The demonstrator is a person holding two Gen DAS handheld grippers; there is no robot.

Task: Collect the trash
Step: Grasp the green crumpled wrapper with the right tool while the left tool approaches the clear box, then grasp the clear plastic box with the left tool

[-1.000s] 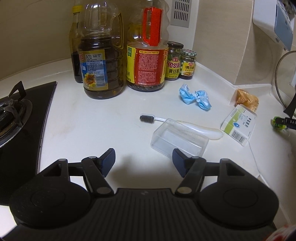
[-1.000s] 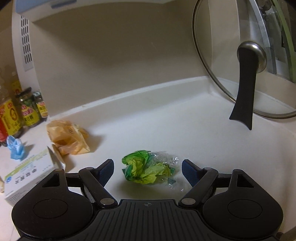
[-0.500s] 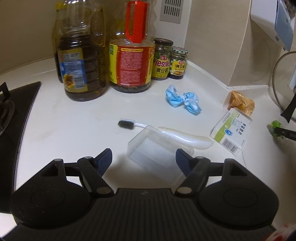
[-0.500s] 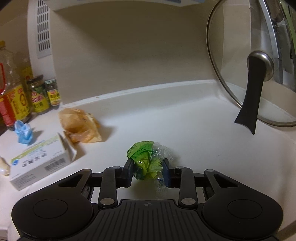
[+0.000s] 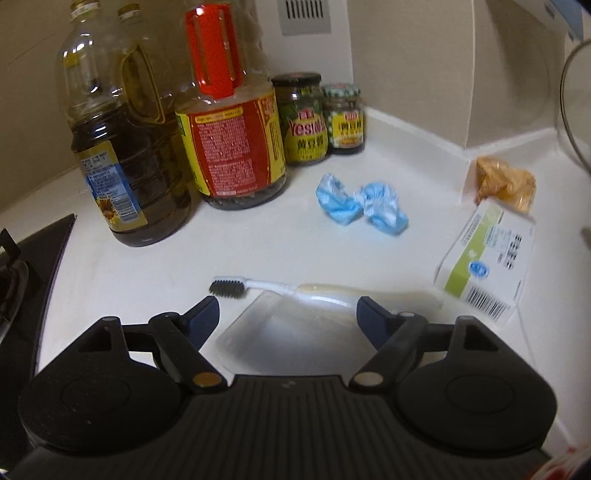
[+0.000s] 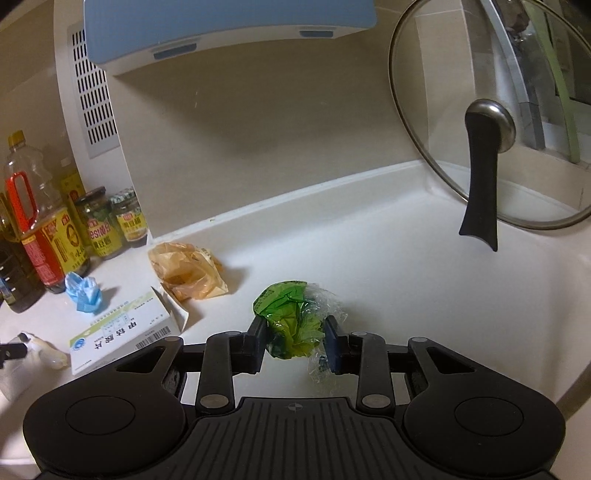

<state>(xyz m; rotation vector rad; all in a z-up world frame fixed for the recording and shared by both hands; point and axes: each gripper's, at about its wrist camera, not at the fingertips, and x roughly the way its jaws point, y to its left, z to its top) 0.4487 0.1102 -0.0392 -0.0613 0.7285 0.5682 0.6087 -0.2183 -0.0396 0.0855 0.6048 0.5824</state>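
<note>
My right gripper [image 6: 294, 338] is shut on a crumpled green and clear plastic wrapper [image 6: 291, 321], held a little above the white counter [image 6: 406, 288]. My left gripper [image 5: 288, 317] hovers over a clear plastic box [image 5: 291, 339]; its jaws are opening and stand on either side of the box without touching it. A white toothbrush [image 5: 314, 290] lies just beyond the box. Other trash lies on the counter: a blue crumpled wrapper [image 5: 364, 205] [image 6: 84, 291], an orange-brown plastic bag [image 5: 506, 182] [image 6: 188, 271], and a green and white medicine carton [image 5: 487, 258] [image 6: 123, 334].
Two big oil bottles [image 5: 133, 155] [image 5: 232, 125] and two sauce jars [image 5: 303, 118] stand at the back wall. A black stove [image 5: 26, 280] borders the counter on the left. A glass pot lid [image 6: 487, 122] leans at the right, under a blue and white appliance [image 6: 221, 33].
My right gripper closed on the green wrapper and lifted it off the counter. My left gripper moved forward over the clear box, its jaws spreading wider.
</note>
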